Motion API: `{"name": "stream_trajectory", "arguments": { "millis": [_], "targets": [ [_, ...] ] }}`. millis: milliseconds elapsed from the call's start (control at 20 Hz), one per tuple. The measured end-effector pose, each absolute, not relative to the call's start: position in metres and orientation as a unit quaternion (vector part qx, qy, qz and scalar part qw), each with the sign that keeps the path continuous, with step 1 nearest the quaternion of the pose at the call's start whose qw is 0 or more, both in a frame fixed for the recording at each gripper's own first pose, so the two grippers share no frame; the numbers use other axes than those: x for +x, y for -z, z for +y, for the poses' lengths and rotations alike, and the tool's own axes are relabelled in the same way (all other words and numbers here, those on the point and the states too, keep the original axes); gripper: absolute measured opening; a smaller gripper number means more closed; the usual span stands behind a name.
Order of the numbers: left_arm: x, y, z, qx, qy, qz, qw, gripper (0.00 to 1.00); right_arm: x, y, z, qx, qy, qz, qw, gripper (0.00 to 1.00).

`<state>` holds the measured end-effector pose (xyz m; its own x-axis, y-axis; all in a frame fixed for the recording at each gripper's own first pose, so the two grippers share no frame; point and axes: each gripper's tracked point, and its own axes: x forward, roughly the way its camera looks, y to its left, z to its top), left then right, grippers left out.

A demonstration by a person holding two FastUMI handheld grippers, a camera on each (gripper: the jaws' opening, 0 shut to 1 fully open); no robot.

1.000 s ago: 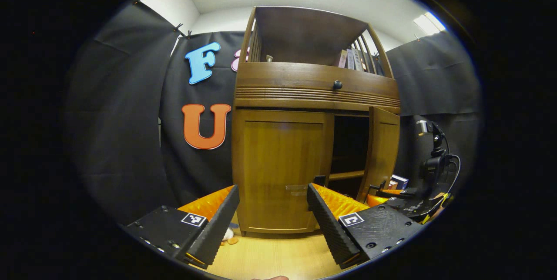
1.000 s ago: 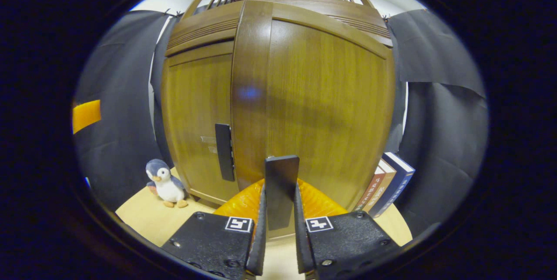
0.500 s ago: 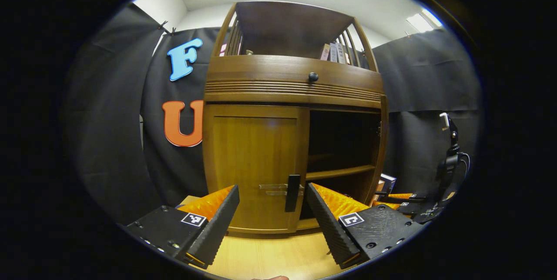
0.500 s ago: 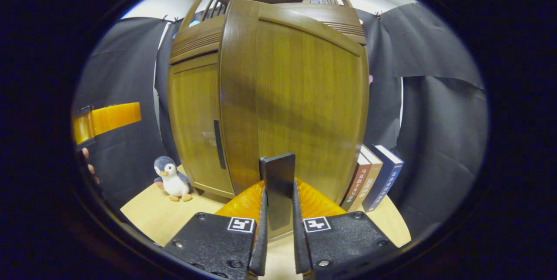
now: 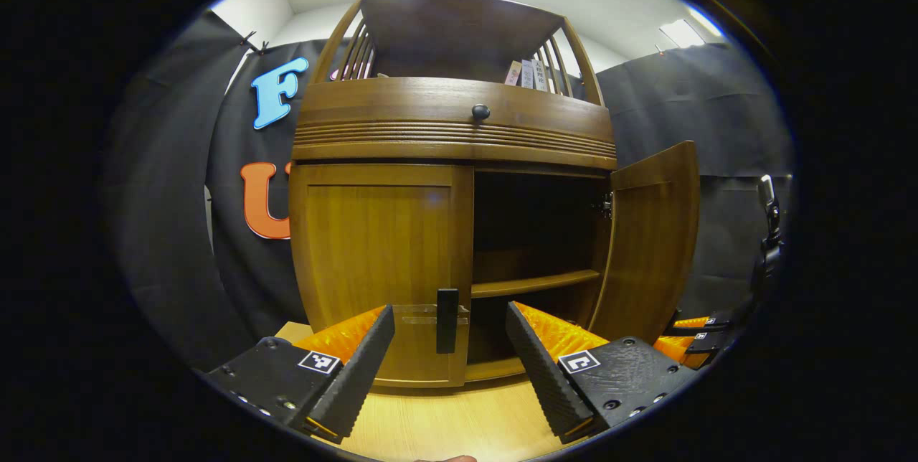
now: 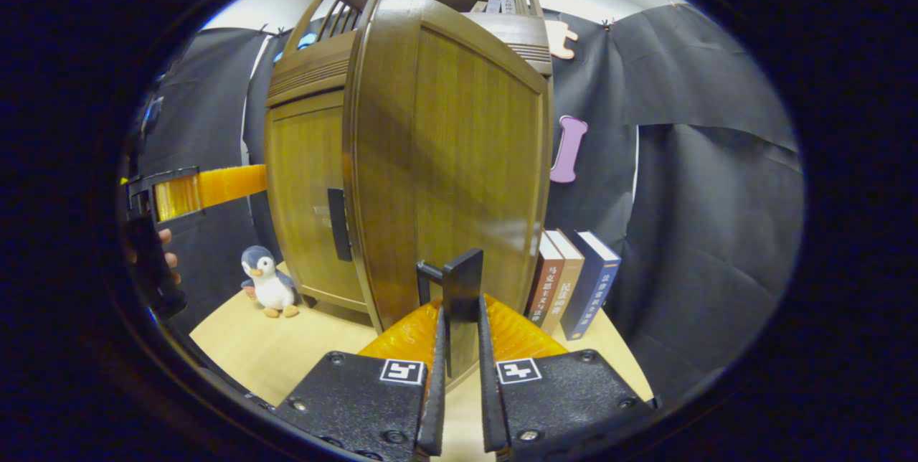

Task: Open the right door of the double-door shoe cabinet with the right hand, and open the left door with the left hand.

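Since the earlier frames, the right door [image 5: 649, 243] has swung farther out from the shoe cabinet [image 5: 452, 125], and the dark interior with its shelf [image 5: 534, 283] is now exposed in the left gripper view. The right gripper [image 6: 459, 369] is clamped on the right door's handle [image 6: 460, 290], with a finger pressed against each face of the dark bar. In the right gripper view the door's outer panel stands edge-on just in front of the camera.

The left door [image 5: 380, 261] is closed. Its handle [image 5: 447, 320] sits between the spread fingers of the left gripper [image 5: 448, 358], which is apart and, as far as the view allows, not touching the handle. The right gripper appears at the far right of the left gripper view [image 5: 699, 333], partly cut off.

A toy penguin [image 6: 269, 290] stands on the wooden tabletop [image 6: 287, 354] beside the cabinet's left side. Three books [image 6: 574, 283] stand upright behind the open door.
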<state>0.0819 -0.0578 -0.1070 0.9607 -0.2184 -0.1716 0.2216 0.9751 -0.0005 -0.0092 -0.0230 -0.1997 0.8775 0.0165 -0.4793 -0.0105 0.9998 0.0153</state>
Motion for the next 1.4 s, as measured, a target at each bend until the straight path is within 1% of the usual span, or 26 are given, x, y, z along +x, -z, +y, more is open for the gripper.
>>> {"name": "stream_trajectory", "arguments": {
  "millis": [350, 550, 600, 800, 950, 1000, 1150, 1200, 1250, 1300, 1350, 1400],
  "targets": [
    [0.087, 0.116, -0.080, 0.012, 0.128, 0.097, 0.987, 0.95, -0.018, 0.193, -0.058, 0.015, 0.029, 0.242, 0.970, 0.20],
    [0.088, 0.121, -0.087, 0.013, 0.133, 0.104, 0.986, 0.95, -0.025, 0.187, -0.071, 0.007, 0.050, 0.237, 0.970, 0.20],
    [0.088, 0.122, -0.088, 0.013, 0.134, 0.105, 0.985, 0.95, -0.031, 0.185, -0.073, 0.001, 0.052, 0.238, 0.970, 0.22],
    [0.089, 0.125, -0.093, 0.015, 0.137, 0.108, 0.985, 0.95, -0.037, 0.181, -0.080, 0.006, 0.056, 0.234, 0.971, 0.20],
    [0.090, 0.126, -0.094, 0.015, 0.138, 0.110, 0.984, 0.95, -0.040, 0.180, -0.094, 0.017, 0.075, 0.229, 0.970, 0.16],
    [0.092, 0.127, -0.095, 0.015, 0.138, 0.111, 0.984, 0.95, -0.042, 0.181, -0.097, 0.021, 0.082, 0.227, 0.970, 0.10],
    [0.095, 0.128, -0.098, 0.014, 0.140, 0.114, 0.983, 0.95, -0.045, 0.180, -0.113, 0.032, 0.096, 0.224, 0.969, 0.10],
    [0.097, 0.130, -0.098, 0.014, 0.141, 0.115, 0.983, 0.84, -0.046, 0.180, -0.118, 0.034, 0.102, 0.222, 0.969, 0.15],
    [0.098, 0.132, -0.099, 0.014, 0.142, 0.116, 0.983, 0.95, -0.047, 0.180, -0.123, 0.037, 0.110, 0.220, 0.969, 0.15],
    [0.099, 0.133, -0.101, 0.015, 0.144, 0.116, 0.983, 0.95, -0.047, 0.180, -0.127, 0.043, 0.114, 0.219, 0.968, 0.15],
    [0.099, 0.134, -0.102, 0.017, 0.145, 0.117, 0.982, 0.95, -0.048, 0.182, -0.127, 0.053, 0.113, 0.221, 0.967, 0.10],
    [0.101, 0.135, -0.103, 0.017, 0.146, 0.118, 0.982, 0.95, -0.048, 0.181, -0.127, 0.057, 0.113, 0.221, 0.967, 0.15]
  ]
}}
